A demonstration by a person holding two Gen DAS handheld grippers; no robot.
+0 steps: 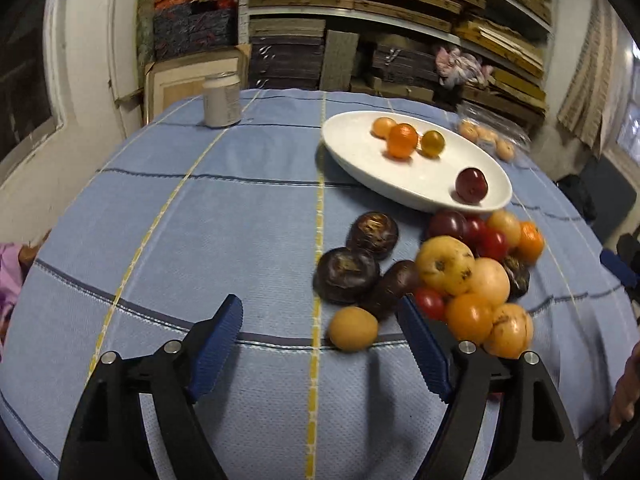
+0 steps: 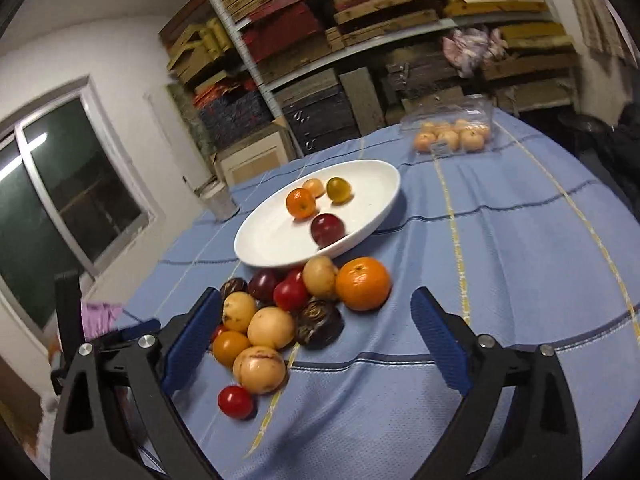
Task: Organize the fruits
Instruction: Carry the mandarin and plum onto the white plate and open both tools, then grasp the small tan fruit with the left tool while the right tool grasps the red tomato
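A white oval plate (image 1: pixel 360 156) (image 2: pixel 264 240) on the blue tablecloth holds an orange fruit (image 1: pixel 402 141) (image 2: pixel 301 202), a pale orange one, a yellow-green one and a dark red plum (image 1: pixel 471 185) (image 2: pixel 327 229). In front of it lies a pile of mixed fruit (image 1: pixel 460 268) (image 2: pixel 272 320): dark brown, yellow, red and orange pieces. My left gripper (image 1: pixel 320 312) is open and empty above a small tan fruit (image 1: pixel 353 328) at the pile's near left. My right gripper (image 2: pixel 316 308) is open and empty over the pile, next to a mandarin (image 2: pixel 362 283).
A white jar (image 1: pixel 221 99) stands at the far left of the table. A clear plastic box of pale orange fruit (image 2: pixel 452 132) (image 1: pixel 486 136) sits beyond the plate. Shelves of stacked boards (image 1: pixel 400 20) fill the back wall. A window (image 2: pixel 60 200) is on the left.
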